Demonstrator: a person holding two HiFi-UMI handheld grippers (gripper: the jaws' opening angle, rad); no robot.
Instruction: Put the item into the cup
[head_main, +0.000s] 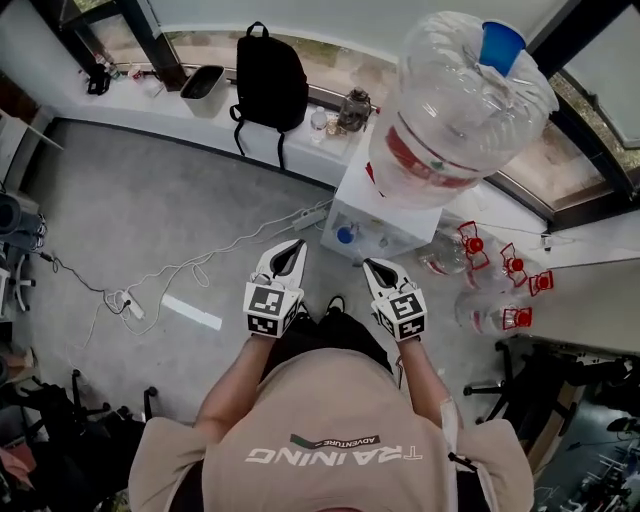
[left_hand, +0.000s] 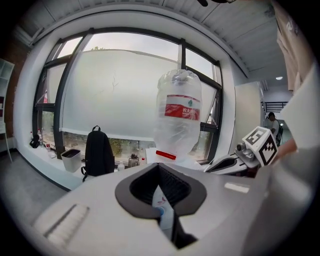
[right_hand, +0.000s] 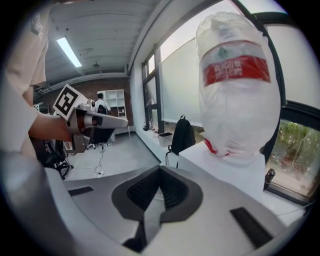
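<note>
My left gripper (head_main: 292, 249) is shut on a thin white packet (left_hand: 163, 206) with a blue dot and a red mark, which stands upright between the jaws (left_hand: 159, 167). Beside it my right gripper (head_main: 376, 268) is shut (right_hand: 160, 171) with nothing visible in it. Both are held at waist height and point at a white water dispenser (head_main: 385, 215) with a big clear bottle (head_main: 455, 110) upside down on top. The bottle (left_hand: 179, 115) has a red label. No cup shows in any view.
A black backpack (head_main: 268, 80) and a grey bin (head_main: 203, 82) stand on the window ledge beyond the dispenser. A white cable and power strip (head_main: 130, 302) lie on the grey floor at left. Several red-capped empty bottles (head_main: 490, 290) lie at right, with office chairs behind them.
</note>
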